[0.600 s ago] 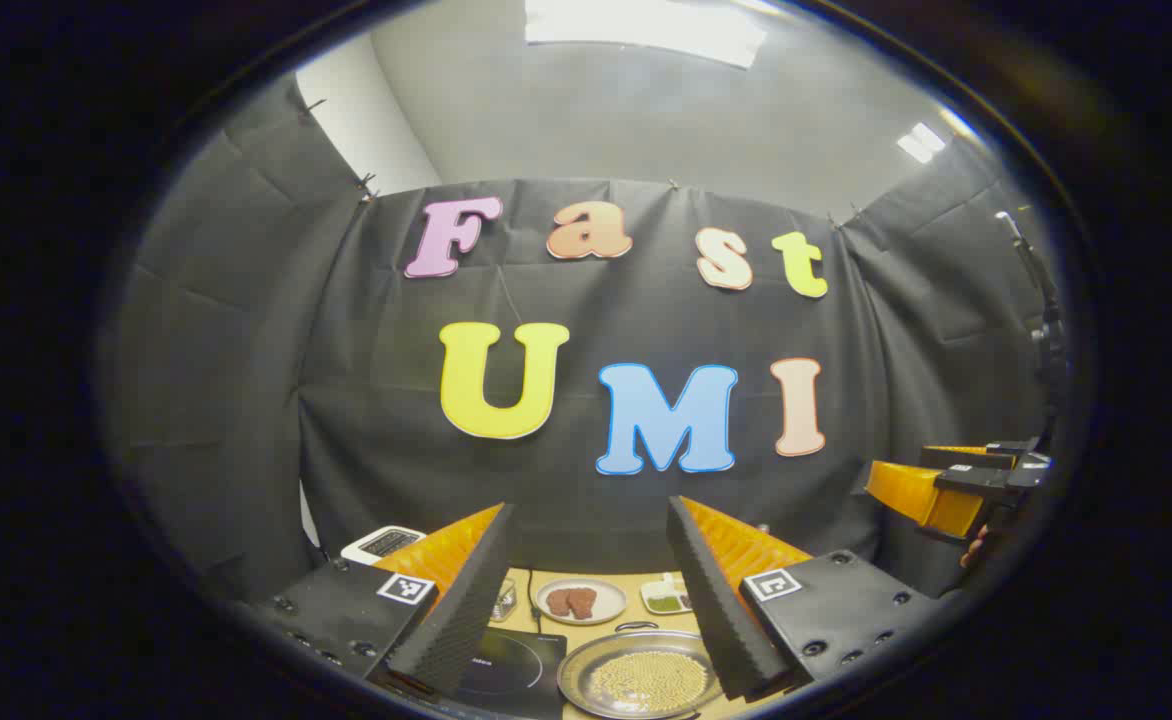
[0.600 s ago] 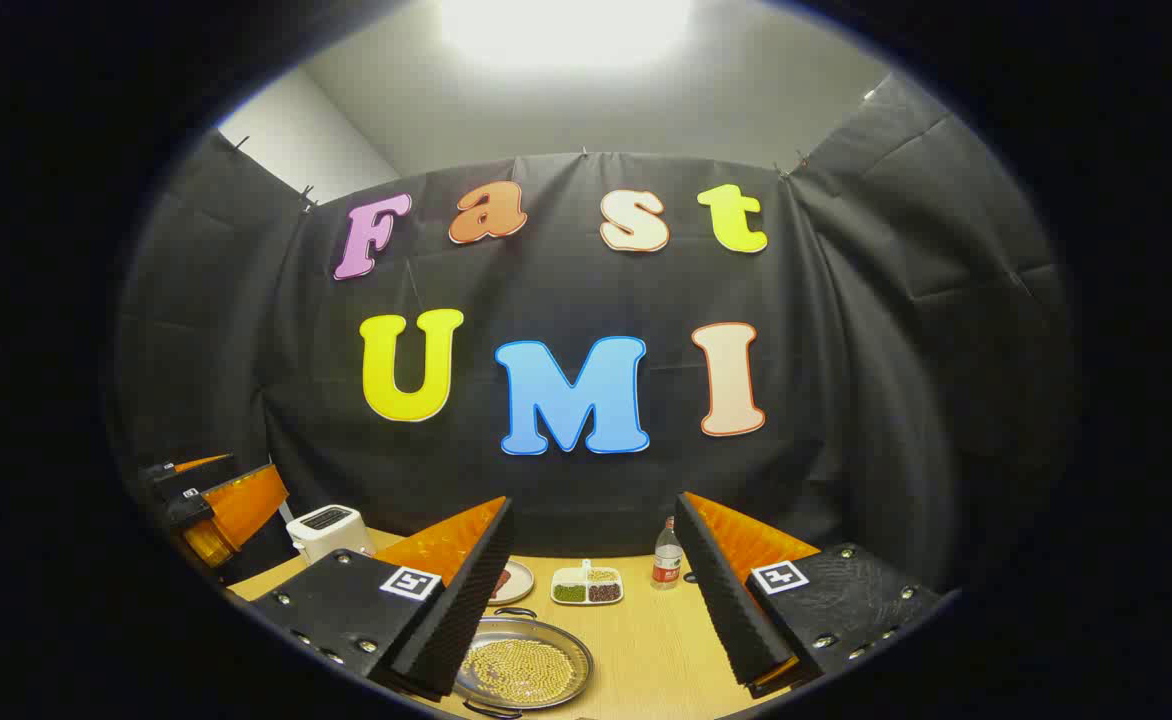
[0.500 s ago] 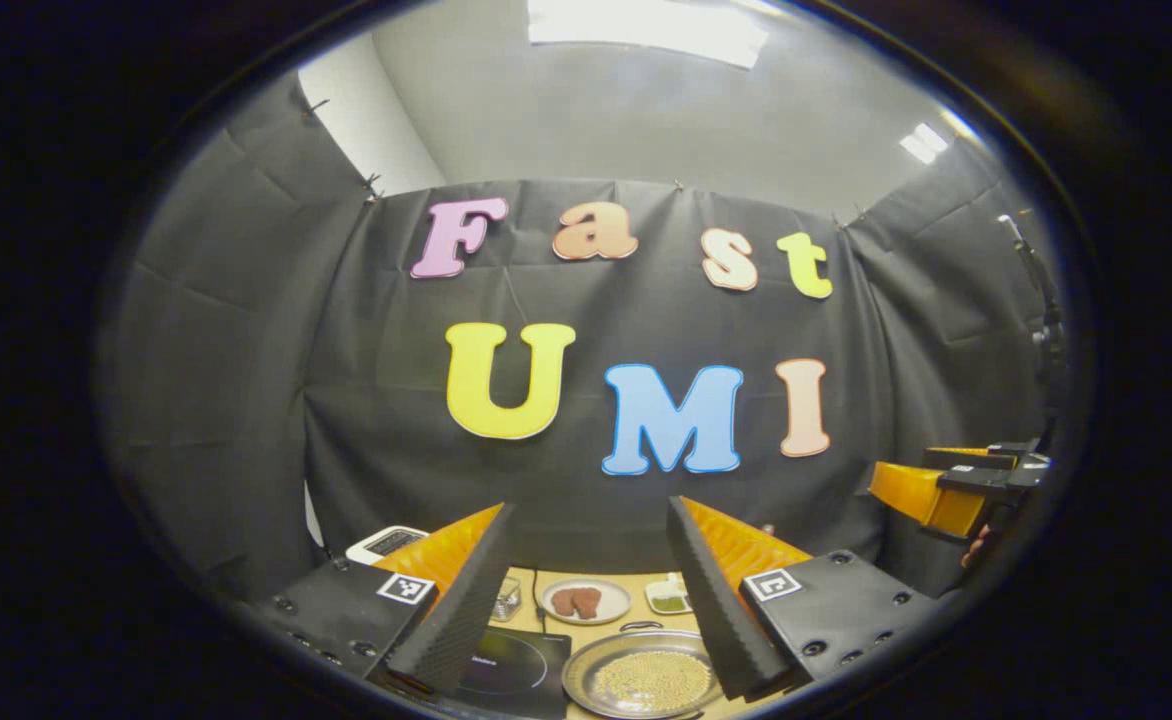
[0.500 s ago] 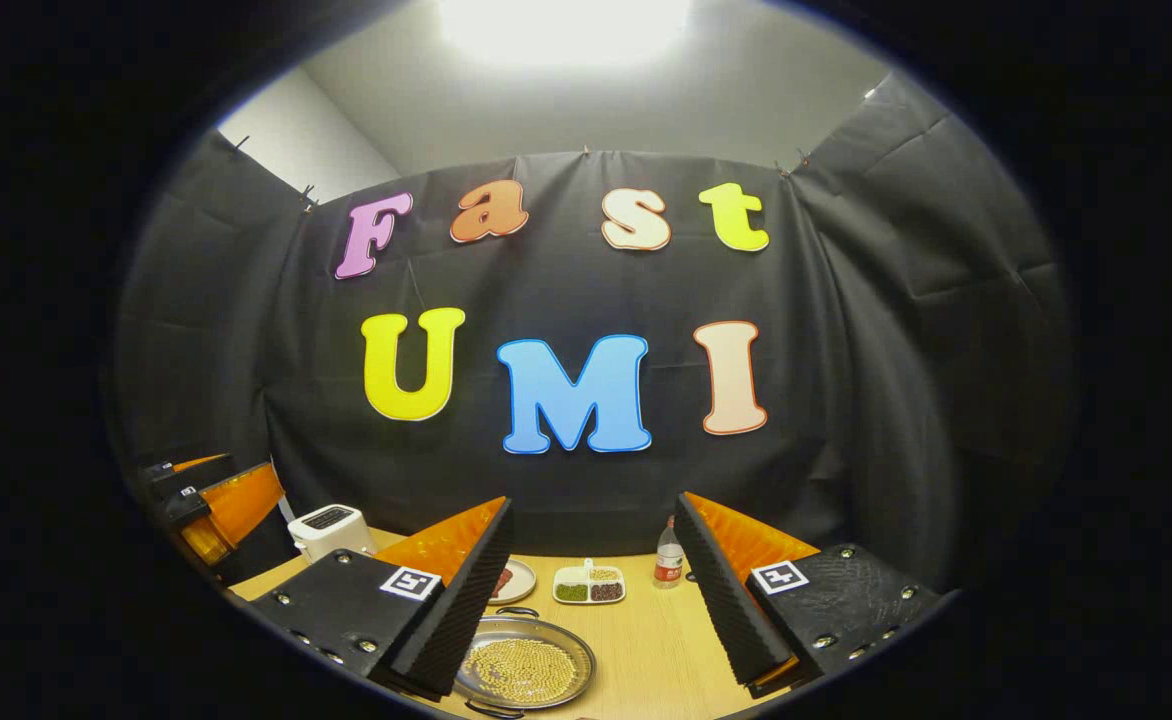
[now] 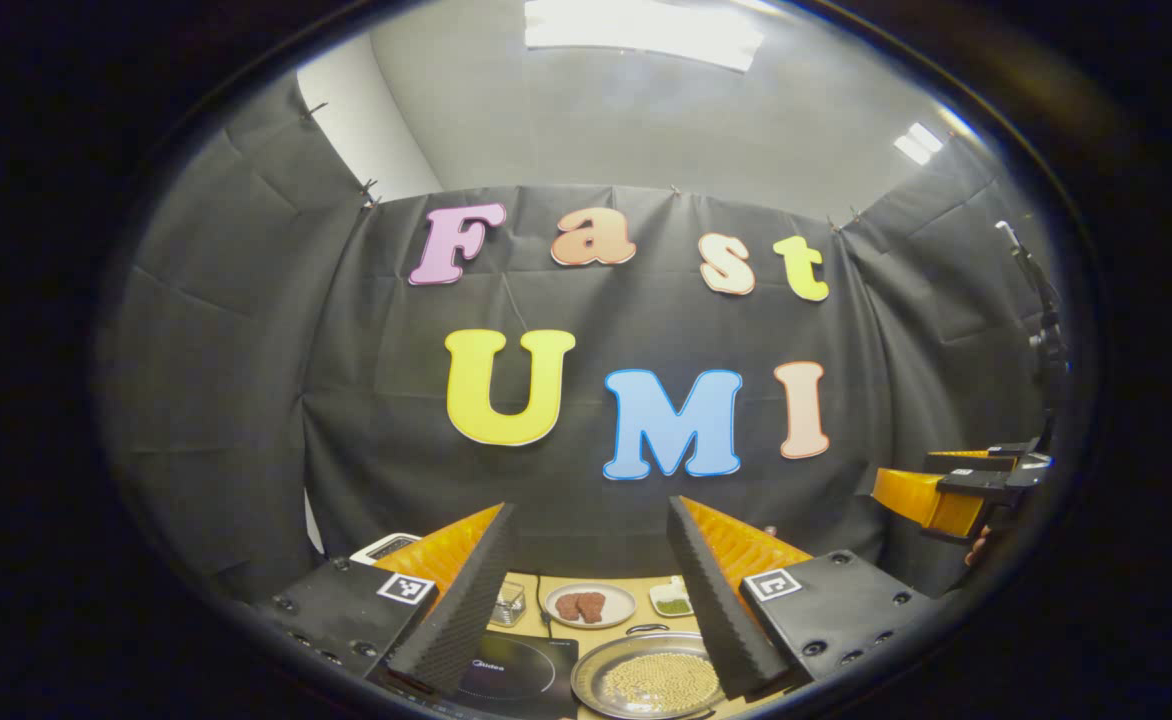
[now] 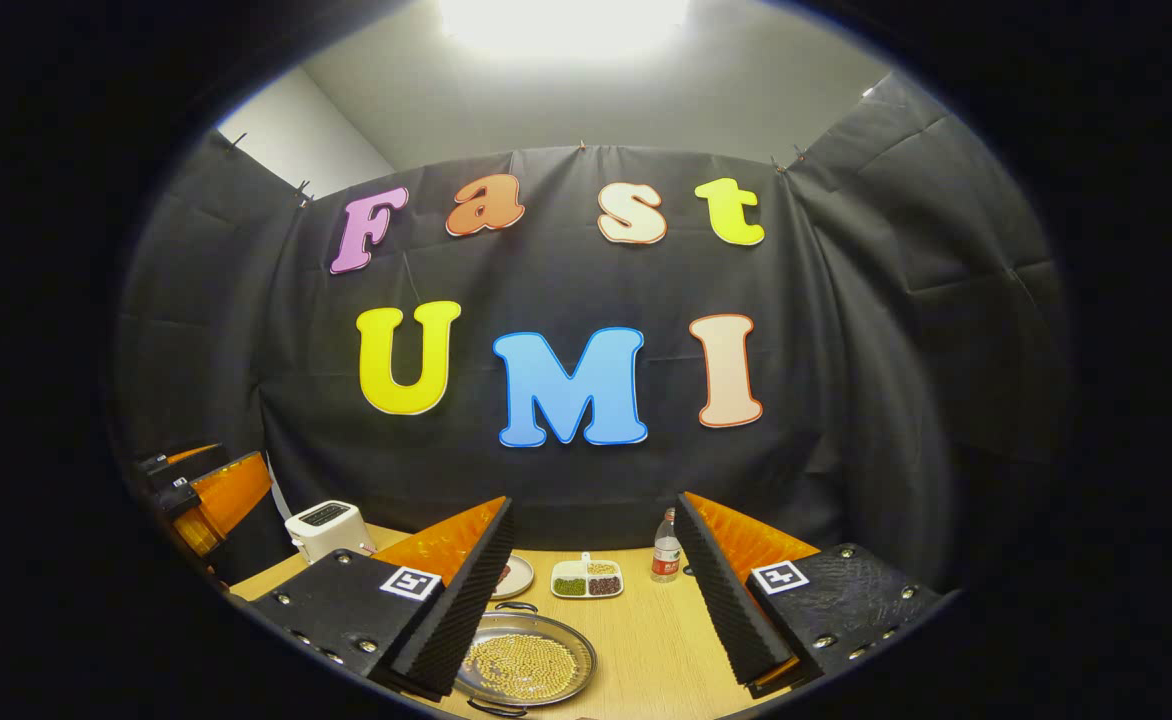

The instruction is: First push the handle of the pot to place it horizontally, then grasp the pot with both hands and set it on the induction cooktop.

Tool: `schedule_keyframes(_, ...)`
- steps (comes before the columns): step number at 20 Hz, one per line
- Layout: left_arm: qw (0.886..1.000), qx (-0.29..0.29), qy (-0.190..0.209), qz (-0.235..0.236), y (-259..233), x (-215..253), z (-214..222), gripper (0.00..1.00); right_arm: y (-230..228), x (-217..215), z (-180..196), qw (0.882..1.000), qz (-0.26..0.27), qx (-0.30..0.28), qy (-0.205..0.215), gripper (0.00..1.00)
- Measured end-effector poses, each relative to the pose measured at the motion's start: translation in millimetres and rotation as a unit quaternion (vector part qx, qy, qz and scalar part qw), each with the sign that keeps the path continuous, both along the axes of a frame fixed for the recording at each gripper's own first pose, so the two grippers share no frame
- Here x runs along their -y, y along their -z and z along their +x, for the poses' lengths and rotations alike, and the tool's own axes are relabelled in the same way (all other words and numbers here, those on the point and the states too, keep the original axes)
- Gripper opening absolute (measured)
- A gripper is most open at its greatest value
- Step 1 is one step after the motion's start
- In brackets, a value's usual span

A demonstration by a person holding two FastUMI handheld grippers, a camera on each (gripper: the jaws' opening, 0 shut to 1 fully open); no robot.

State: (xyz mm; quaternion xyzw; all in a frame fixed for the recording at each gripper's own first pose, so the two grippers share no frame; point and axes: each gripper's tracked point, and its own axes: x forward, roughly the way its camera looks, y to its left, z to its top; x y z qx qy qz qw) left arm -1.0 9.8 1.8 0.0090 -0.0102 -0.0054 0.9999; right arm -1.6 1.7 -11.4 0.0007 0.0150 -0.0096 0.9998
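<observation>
The pot [image 5: 646,682] is a shallow metal pan full of yellow beans. It rests on the wooden table, just right of the black induction cooktop [image 5: 516,672]. In the right gripper view the pot [image 6: 526,660] has one loop handle [image 6: 516,606] at its far rim and another at its near rim. My left gripper [image 5: 590,503] is held high above the table, open, with nothing between its fingers. My right gripper [image 6: 594,498] is likewise open and empty, above and behind the pot. The right gripper [image 5: 936,495] also shows at the left view's far right, and the left gripper [image 6: 216,495] at the right view's far left.
A white toaster [image 6: 324,525] stands at the back left of the table [image 6: 646,640]. Behind the pot are a plate of meat [image 5: 591,605], a divided dish of beans [image 6: 586,580], a bottle [image 6: 664,548] and a small glass container [image 5: 509,603].
Both views have tipped slightly downward, so a little more of the table shows. Both grippers stay open and nothing on the table has moved.
</observation>
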Motion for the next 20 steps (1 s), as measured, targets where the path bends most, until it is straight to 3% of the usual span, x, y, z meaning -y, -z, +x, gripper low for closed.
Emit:
schedule_keyframes(10,1.0,-0.02,0.003,0.014,18.5,-1.3,0.4,0.97,48.1,-4.7,8.0,0.997,0.002,-0.075,-0.009,0.98)
schedule_keyframes(11,1.0,-0.02,0.003,0.012,19.6,-0.9,0.3,0.96,56.0,-5.8,7.8,0.996,0.001,-0.089,-0.011,0.92)
schedule_keyframes(12,1.0,-0.019,0.004,0.011,20.2,-0.9,-0.6,0.96,64.8,-8.1,7.5,0.995,-0.001,-0.101,-0.015,0.98)
schedule_keyframes(14,1.0,-0.021,0.004,0.013,22.9,-2.3,1.2,0.96,85.0,-12.0,7.0,0.991,-0.004,-0.135,-0.019,0.87)
schedule_keyframes(16,0.999,-0.027,0.0,0.018,28.0,-6.7,1.7,0.99,109.5,-21.4,5.8,0.983,0.003,-0.179,-0.033,0.67)
schedule_keyframes(18,0.999,-0.035,-0.003,0.018,33.6,-9.6,3.3,0.98,133.3,-28.8,2.5,0.973,0.007,-0.225,-0.047,0.54)
schedule_keyframes(19,0.999,-0.039,-0.006,0.018,36.9,-12.5,3.0,0.96,145.4,-35.2,0.8,0.967,0.01,-0.247,-0.059,0.42)
schedule_keyframes(20,0.999,-0.042,-0.009,0.017,39.1,-15.8,2.7,0.99,159.5,-36.8,-0.1,0.961,0.011,-0.27,-0.063,0.39)
